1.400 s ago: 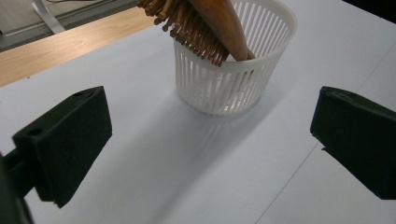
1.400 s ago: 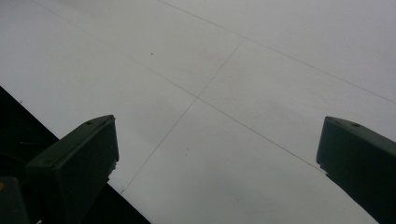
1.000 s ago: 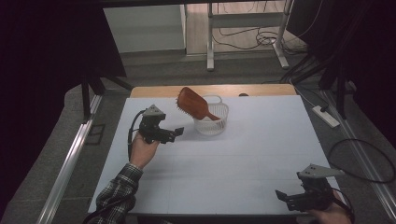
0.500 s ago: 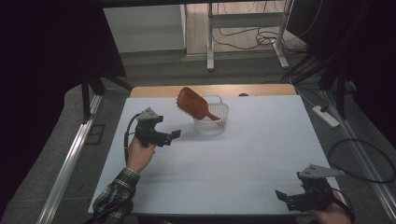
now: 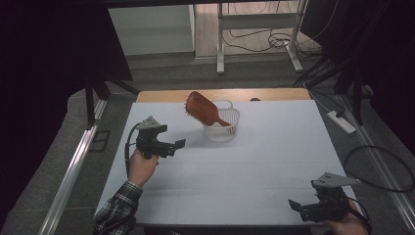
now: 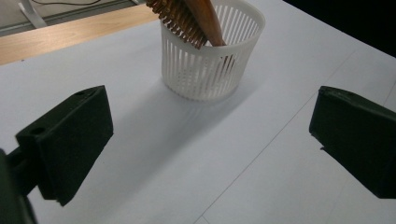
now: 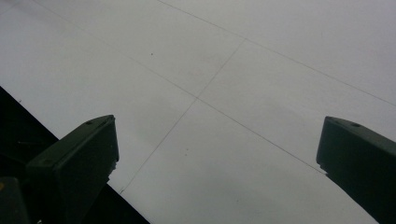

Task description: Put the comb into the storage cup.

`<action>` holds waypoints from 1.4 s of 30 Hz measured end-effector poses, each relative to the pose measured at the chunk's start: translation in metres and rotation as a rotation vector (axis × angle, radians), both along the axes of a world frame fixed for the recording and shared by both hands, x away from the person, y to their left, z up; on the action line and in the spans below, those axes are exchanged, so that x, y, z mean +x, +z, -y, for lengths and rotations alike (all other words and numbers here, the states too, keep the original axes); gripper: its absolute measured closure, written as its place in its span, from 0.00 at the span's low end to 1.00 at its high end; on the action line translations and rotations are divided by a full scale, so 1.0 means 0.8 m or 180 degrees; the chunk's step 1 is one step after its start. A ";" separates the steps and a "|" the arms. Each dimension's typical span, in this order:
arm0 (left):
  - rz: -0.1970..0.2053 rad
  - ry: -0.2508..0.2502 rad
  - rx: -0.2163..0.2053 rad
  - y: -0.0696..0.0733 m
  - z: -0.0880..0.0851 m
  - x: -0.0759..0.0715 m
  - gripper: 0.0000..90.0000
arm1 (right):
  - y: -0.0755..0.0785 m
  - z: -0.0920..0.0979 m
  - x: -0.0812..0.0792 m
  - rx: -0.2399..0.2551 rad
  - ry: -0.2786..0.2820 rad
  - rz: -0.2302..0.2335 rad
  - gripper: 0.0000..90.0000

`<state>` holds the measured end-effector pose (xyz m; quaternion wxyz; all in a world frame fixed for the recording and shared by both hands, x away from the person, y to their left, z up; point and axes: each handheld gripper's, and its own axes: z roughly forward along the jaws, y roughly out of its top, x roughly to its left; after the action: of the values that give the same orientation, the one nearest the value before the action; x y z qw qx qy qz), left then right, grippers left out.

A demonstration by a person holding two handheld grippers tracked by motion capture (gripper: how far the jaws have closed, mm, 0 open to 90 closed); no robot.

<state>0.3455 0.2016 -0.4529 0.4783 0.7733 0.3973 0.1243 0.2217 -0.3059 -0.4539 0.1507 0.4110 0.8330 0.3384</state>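
A brown wooden hairbrush [image 5: 202, 108] leans in a small white slotted basket [image 5: 221, 129] at the back middle of the white table; its bristled head sticks out up and to the left. In the left gripper view the basket [image 6: 210, 56] and the hairbrush [image 6: 187, 16] lie ahead. My left gripper [image 5: 176, 145] is held above the table to the left of the basket, open, nothing between its jaws. My right gripper [image 5: 295, 204] rests low at the front right corner, open and empty.
The white table [image 5: 254, 166] has a wooden strip [image 5: 161, 95] along its far edge. A power strip [image 5: 341, 122] and cables lie on the floor to the right. A metal rail [image 5: 73, 171] runs along the left side.
My left gripper has drawn back a little to the left, away from the basket. The right gripper has not moved.
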 end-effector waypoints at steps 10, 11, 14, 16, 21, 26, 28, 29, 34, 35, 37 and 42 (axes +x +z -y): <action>-0.0032 0.0021 0.0024 -0.002 -0.004 -0.012 0.00 | 0.000 0.000 0.000 0.0004 0.0000 0.0010 0.00; -0.0029 0.0023 0.0022 -0.002 -0.004 -0.014 0.00 | 0.000 0.000 0.000 0.0005 0.0000 0.0011 0.00; -0.0027 0.0013 0.0024 -0.003 -0.005 -0.018 0.00 | 0.000 0.000 0.000 0.0003 0.0000 0.0012 0.00; -0.0022 0.0012 0.0026 -0.003 -0.006 -0.021 0.00 | 0.000 0.000 0.000 0.0002 0.0004 0.0012 0.00; -0.0019 0.0023 0.0027 -0.003 -0.008 -0.027 0.01 | 0.000 0.000 0.000 -0.0008 0.0004 0.0017 0.00; -0.0064 0.0030 0.0009 -0.003 -0.010 -0.032 0.01 | 0.000 -0.001 -0.001 -0.0010 0.0005 0.0013 0.00; -0.0062 0.0050 0.0020 -0.003 -0.011 -0.034 0.01 | 0.000 -0.001 -0.001 -0.0015 0.0011 0.0016 0.00; -0.0067 0.0059 0.0016 -0.003 -0.011 -0.035 0.01 | 0.000 -0.001 -0.001 -0.0015 0.0013 0.0016 0.00; -0.0071 0.0093 0.0018 -0.003 -0.013 -0.041 0.01 | 0.000 -0.001 -0.001 -0.0019 0.0018 0.0026 0.00; -0.0071 0.0099 0.0023 -0.003 -0.014 -0.042 0.01 | 0.000 -0.001 -0.001 -0.0019 0.0016 0.0028 0.00; -0.0074 0.0114 0.0027 -0.003 -0.014 -0.044 0.00 | 0.000 -0.001 -0.002 -0.0018 0.0015 0.0036 0.00; -0.0080 0.0135 0.0016 -0.002 -0.017 -0.049 0.00 | 0.001 -0.001 -0.002 -0.0016 0.0010 0.0047 0.00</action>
<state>0.3061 0.2156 -0.4546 0.4686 0.7674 0.4192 0.1257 0.2202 -0.3048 -0.4534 0.1573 0.4068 0.8333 0.3396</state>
